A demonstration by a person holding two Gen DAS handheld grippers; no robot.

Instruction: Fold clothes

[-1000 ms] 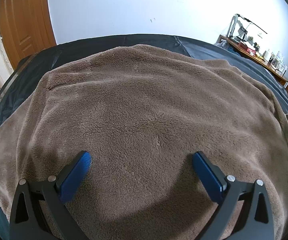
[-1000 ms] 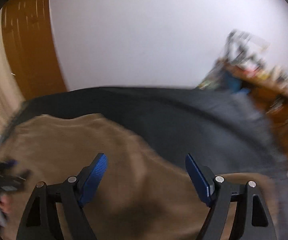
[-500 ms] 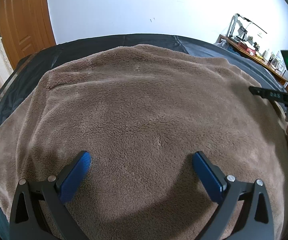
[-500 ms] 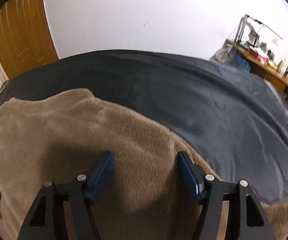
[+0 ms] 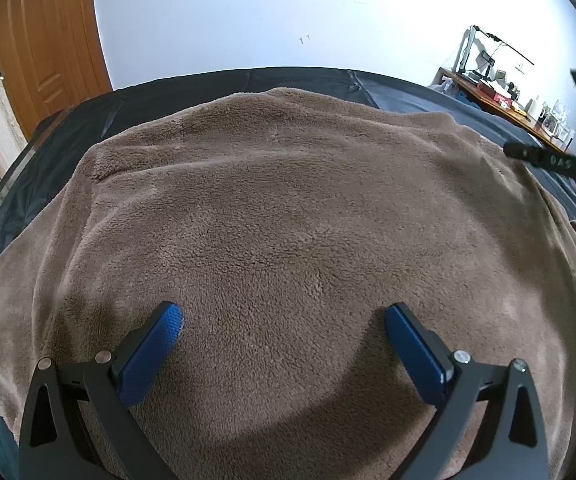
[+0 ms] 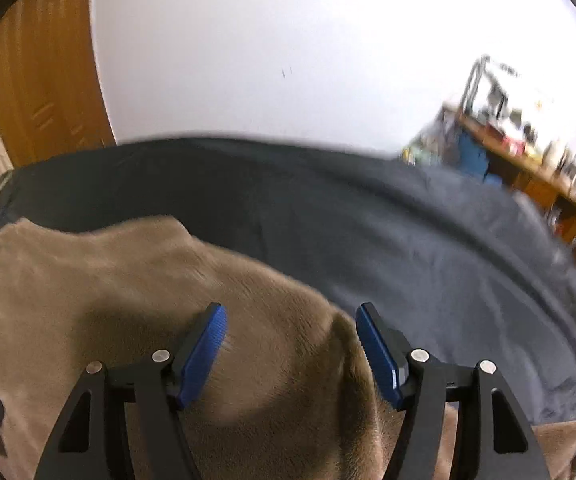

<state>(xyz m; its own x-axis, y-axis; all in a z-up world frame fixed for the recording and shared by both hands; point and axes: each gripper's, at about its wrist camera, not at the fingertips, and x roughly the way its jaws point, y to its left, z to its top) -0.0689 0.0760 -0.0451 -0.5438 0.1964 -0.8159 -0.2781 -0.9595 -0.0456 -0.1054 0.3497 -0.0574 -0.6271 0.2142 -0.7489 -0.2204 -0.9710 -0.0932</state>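
Left wrist view shows a brown fleece garment spread flat over a bed's dark cover, filling most of it, with its long axis running left to right across the view. Its far edge stops short of the bed's far side, leaving a strip of bare cover there and at the left. The left tongs hover over the near fleece, blue pads wide apart with nothing between them, unchanged from a second ago. The right tongs have come into the left view's right edge. In the right wrist view, the garment's right edge runs diagonally beneath them, with open dark cover beyond to the right. Their jaws have just been closing and stand partly apart over the fleece, not pinching it. A wooden door stands far left, and a cluttered desk far right.
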